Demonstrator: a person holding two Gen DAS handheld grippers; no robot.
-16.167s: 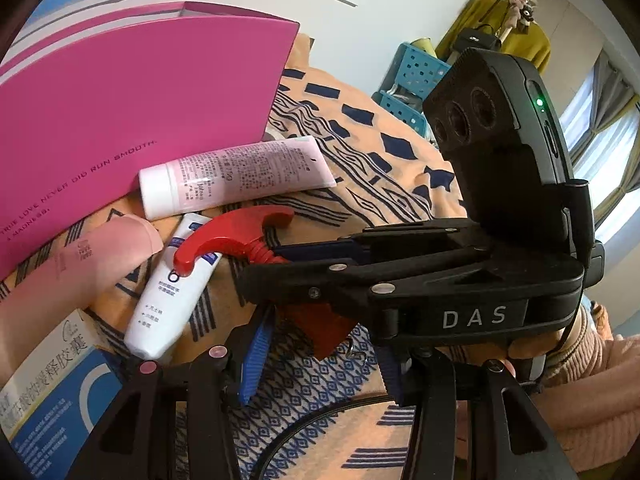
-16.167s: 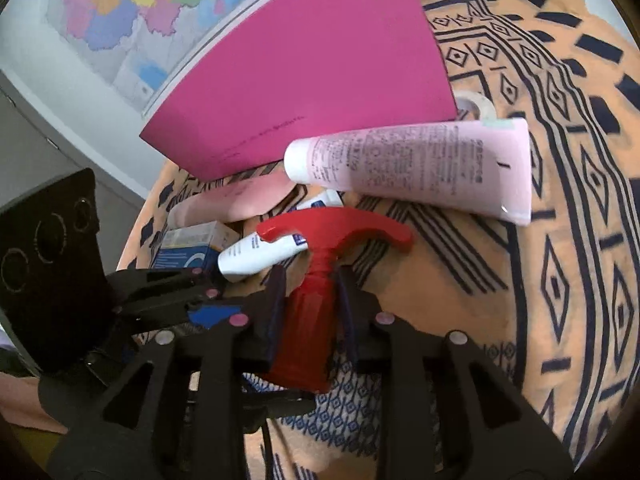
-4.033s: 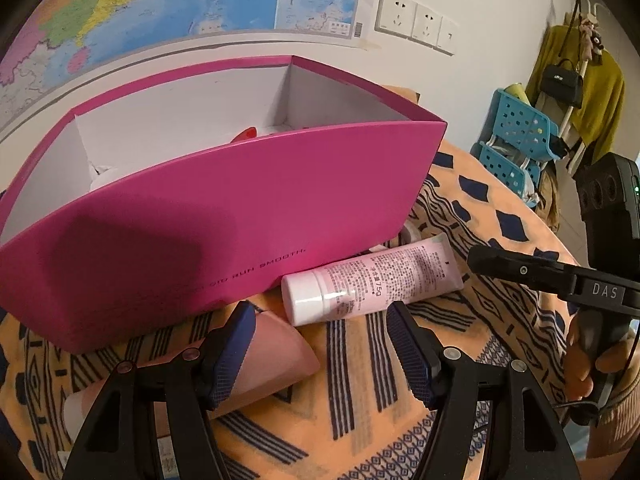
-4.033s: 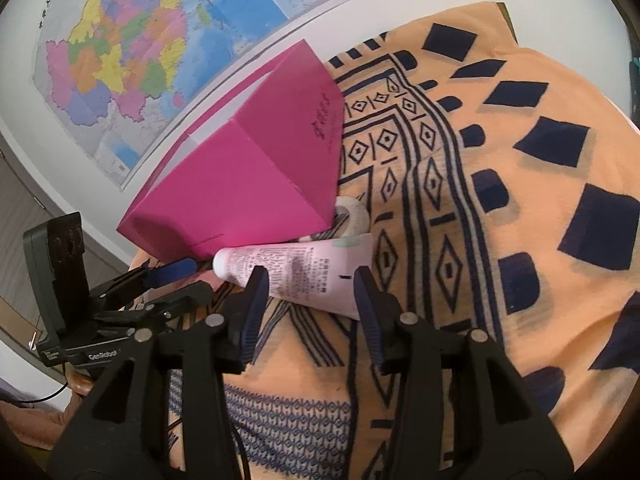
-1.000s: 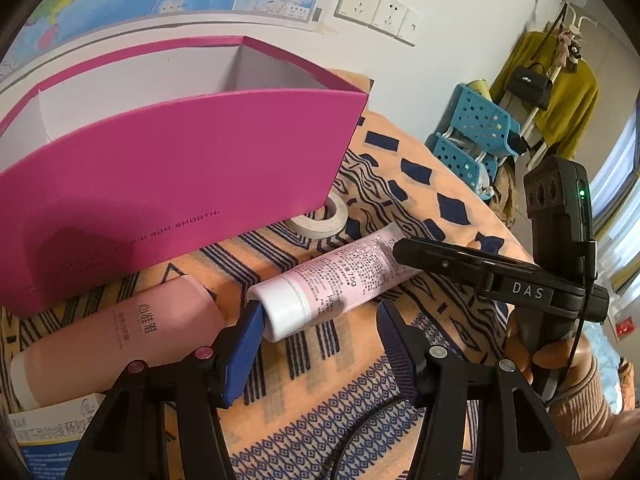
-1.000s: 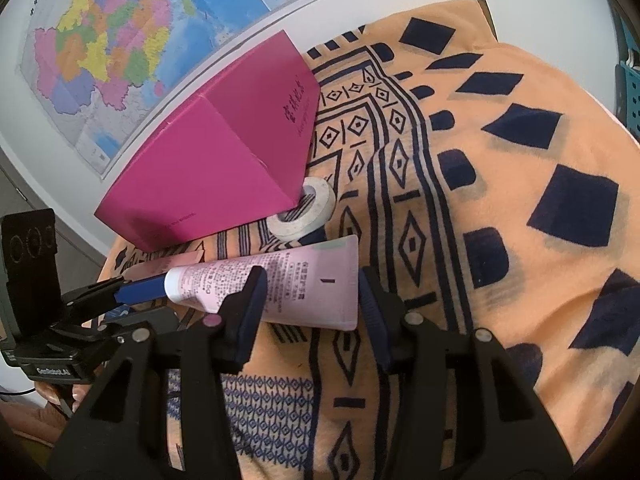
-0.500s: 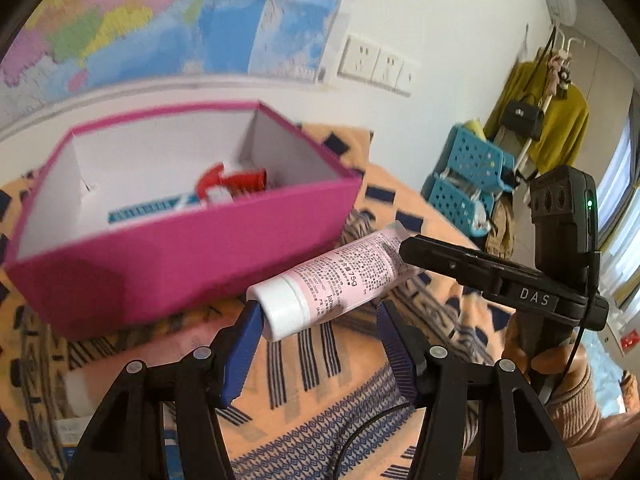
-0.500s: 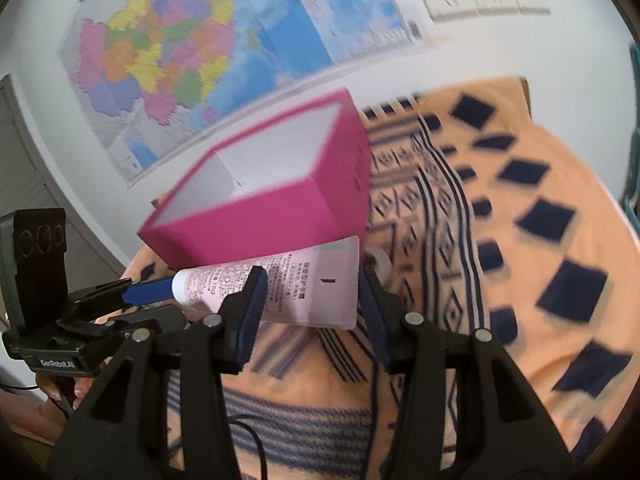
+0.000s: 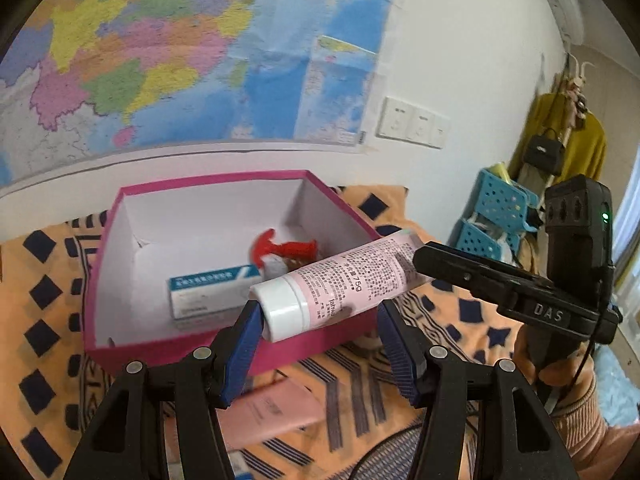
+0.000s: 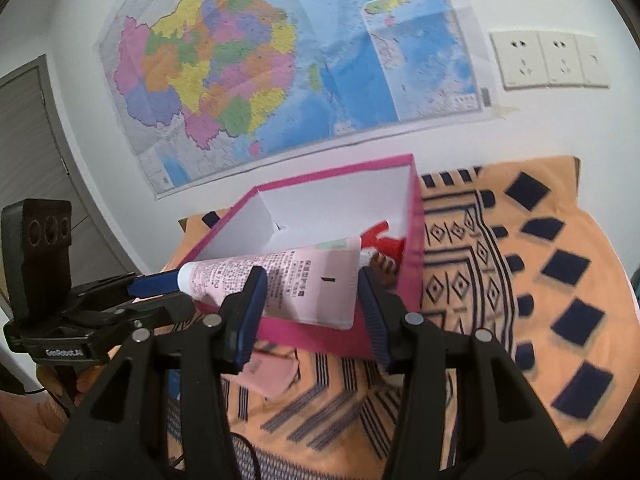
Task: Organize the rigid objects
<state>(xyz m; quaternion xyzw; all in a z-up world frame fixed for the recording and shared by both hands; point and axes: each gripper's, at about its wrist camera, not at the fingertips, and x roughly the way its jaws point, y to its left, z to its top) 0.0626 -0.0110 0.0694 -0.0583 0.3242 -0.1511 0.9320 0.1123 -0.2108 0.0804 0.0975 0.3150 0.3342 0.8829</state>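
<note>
Right wrist: pink tube (image 10: pixel 296 280) above magenta box (image 10: pixel 416 248) rim; interior roomy.

A home room: wall map (image 10: pixel 288 68), patterned tablecloth (image 10: pixel 520 280), hung coat (image 9: pixel 576 148) and handbag (image 9: pixel 545 155).

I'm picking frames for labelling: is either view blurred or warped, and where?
Left wrist view: the wall map is softly blurred, while the pink tube print reads sharply. Right wrist view: the tablecloth pattern smears toward the right edge. Both views show fisheye bending and dark corners.
</note>
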